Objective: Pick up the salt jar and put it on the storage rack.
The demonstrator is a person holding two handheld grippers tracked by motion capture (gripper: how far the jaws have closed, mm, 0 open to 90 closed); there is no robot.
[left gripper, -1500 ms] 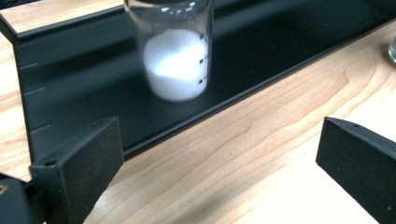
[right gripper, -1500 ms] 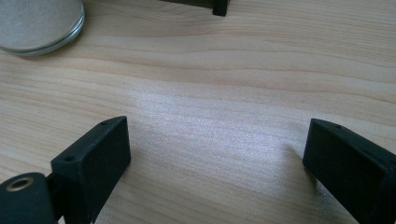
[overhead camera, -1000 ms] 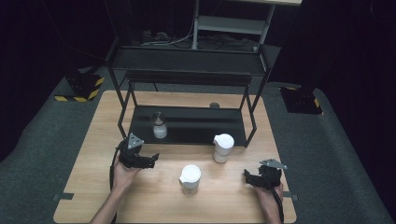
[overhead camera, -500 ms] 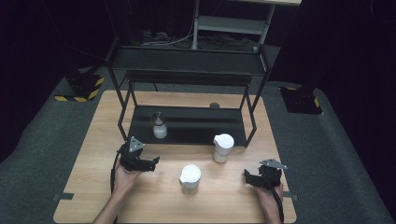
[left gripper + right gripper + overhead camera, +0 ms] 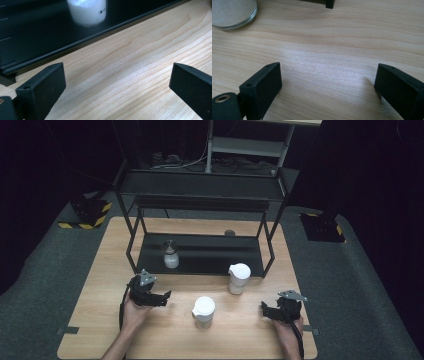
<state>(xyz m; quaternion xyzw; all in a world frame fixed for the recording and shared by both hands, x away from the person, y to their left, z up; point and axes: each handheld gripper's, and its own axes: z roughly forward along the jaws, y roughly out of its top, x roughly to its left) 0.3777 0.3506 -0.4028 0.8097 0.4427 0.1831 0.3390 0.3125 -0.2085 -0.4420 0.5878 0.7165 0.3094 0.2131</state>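
Observation:
My left gripper (image 5: 165, 298) rests low over the wooden table (image 5: 100, 270), left of centre, with its jaws pointing right. In the left gripper view its jaws (image 5: 117, 75) stand wide open over bare wood, and a jar of white powder (image 5: 87, 11) sits ahead on the black shelf base. That small jar (image 5: 170, 255) has a grey lid. My right gripper (image 5: 265, 310) lies near the front right with its jaws pointing left. They are open (image 5: 328, 72) with nothing between them. A white-lidded cup (image 5: 203, 310) stands between the two grippers, and a second one (image 5: 239, 278) stands farther back.
A black two-tier metal rack (image 5: 200, 202) stands across the back half of the table, its base tray (image 5: 210, 255) holding the jar. One rack foot (image 5: 329, 3) and a cup's round base (image 5: 233, 12) lie ahead of the right gripper. Dark floor surrounds the table.
My left gripper has drifted slightly toward the front edge. The right gripper and the containers have not moved.

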